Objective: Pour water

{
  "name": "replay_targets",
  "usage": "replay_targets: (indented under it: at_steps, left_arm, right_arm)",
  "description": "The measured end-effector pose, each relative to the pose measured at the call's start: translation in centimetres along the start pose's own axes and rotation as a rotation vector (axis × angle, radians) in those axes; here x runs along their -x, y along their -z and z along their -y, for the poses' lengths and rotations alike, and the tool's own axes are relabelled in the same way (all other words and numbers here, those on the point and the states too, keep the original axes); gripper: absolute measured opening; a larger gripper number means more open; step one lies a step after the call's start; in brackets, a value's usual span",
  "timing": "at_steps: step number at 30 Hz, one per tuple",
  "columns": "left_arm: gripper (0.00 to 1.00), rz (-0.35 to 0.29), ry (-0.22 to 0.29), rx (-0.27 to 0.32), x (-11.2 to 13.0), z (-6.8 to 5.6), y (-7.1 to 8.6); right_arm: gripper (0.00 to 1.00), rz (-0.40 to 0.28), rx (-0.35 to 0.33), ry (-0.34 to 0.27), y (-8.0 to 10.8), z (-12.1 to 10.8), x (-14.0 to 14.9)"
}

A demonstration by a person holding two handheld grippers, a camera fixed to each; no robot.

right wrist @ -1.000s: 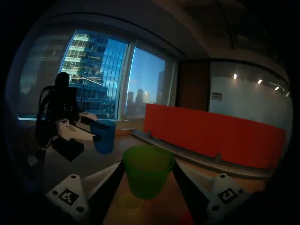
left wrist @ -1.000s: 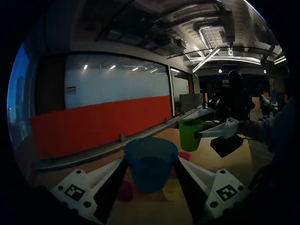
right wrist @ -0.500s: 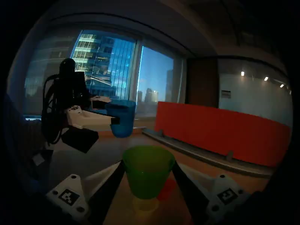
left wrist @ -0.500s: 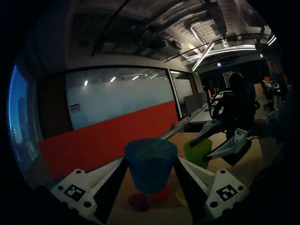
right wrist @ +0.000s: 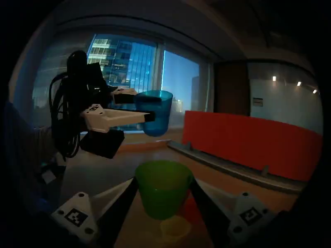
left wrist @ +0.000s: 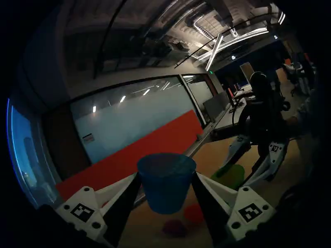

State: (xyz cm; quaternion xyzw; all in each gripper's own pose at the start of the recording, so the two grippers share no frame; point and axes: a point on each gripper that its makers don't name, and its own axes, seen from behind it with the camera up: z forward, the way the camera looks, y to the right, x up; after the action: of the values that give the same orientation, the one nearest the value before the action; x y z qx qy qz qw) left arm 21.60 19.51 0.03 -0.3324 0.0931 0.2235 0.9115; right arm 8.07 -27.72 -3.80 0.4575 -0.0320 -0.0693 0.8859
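My left gripper (left wrist: 166, 184) is shut on a blue cup (left wrist: 166, 182) with water in it, held up in the air. In the right gripper view the same blue cup (right wrist: 154, 112) sits high at upper left, pinched by the left gripper (right wrist: 142, 110), slightly tilted. My right gripper (right wrist: 164, 194) is shut on a green cup (right wrist: 163, 194), held low over the wooden table (right wrist: 136, 231). In the left gripper view the green cup (left wrist: 229, 175) lies below and right of the blue one, between the right gripper's fingers (left wrist: 265, 167).
Small coloured cups rest on the table: a red one (left wrist: 193, 213) and a purple one (left wrist: 173, 227), plus a yellow one (right wrist: 174, 228) under the green cup. An orange partition (right wrist: 256, 142) runs along the table's far edge. Large windows (right wrist: 124, 74) are behind.
The left gripper has risen with the blue cup, now well above the green cup and closer to it. The green cup stays low and sits lower in the left gripper view.
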Motion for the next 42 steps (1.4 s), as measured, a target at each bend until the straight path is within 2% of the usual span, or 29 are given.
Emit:
replay_targets:
  at_steps: [9,20,26,42]
  left_arm:
    - [0.84,0.001,-0.117,-0.026,-1.2,0.6,-0.6]
    - [0.84,0.007,-0.250,-0.050,-2.5,1.1,-0.5]
    - [0.84,0.014,-0.333,-0.063,-2.8,0.9,-0.6]
    - [0.84,0.024,-0.501,-0.075,-3.6,0.7,-1.5]
  right_arm:
    - [0.92,0.005,-0.032,-0.003,-0.6,1.1,0.4]
    - [0.92,0.012,-0.052,0.001,-1.3,1.7,0.8]
    - [0.92,0.015,-0.055,0.001,-1.6,1.7,1.1]
    - [0.92,0.018,-0.051,-0.004,-2.0,1.1,1.5]
